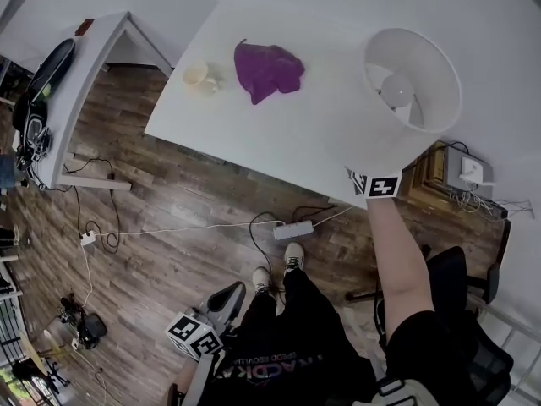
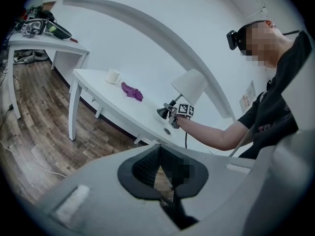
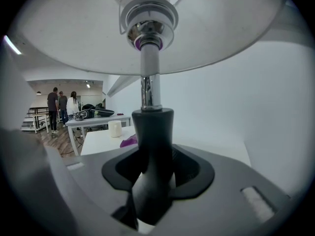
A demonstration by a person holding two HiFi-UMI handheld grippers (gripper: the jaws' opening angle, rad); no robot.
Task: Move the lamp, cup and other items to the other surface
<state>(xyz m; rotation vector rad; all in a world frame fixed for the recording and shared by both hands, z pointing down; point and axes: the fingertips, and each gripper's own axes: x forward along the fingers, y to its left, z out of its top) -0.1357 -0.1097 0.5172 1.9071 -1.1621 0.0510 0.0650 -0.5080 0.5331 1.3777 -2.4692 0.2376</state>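
- Lamp (image 1: 412, 79) in the right claw (image 3: 155, 173), black neck pinched between the two jaws, chrome stem and white shade straight above.
- Same lamp over the near right corner of the white counter (image 1: 279, 134) in the head view, open top of the shade toward the camera, bulb visible inside.
- Seen from the left gripper view, lamp tilted, with the black base low and to the left of the shade and the marker cube just beside it.
- Bare forearm (image 1: 397, 252) behind the right claw, stretched out over the counter's edge.
- Left claw (image 2: 158, 173) low beside the person's legs, jaws pressed together at the tips, nothing between them, only wood floor (image 1: 169, 218) past them.
- Cream cup (image 1: 196, 75) upright near the counter's far left end.
- Crumpled purple cloth (image 1: 266, 68) just beside the cup, toward the lamp, well apart from the shade.
- Second white counter (image 1: 89, 66) to the left, apart from the first, with dark gear piled at one end.
- White power strip (image 1: 293, 230) on the floor under the counter's near edge, cables trailing off both ways.
- A few people standing far off in the right gripper view, beyond the second counter.
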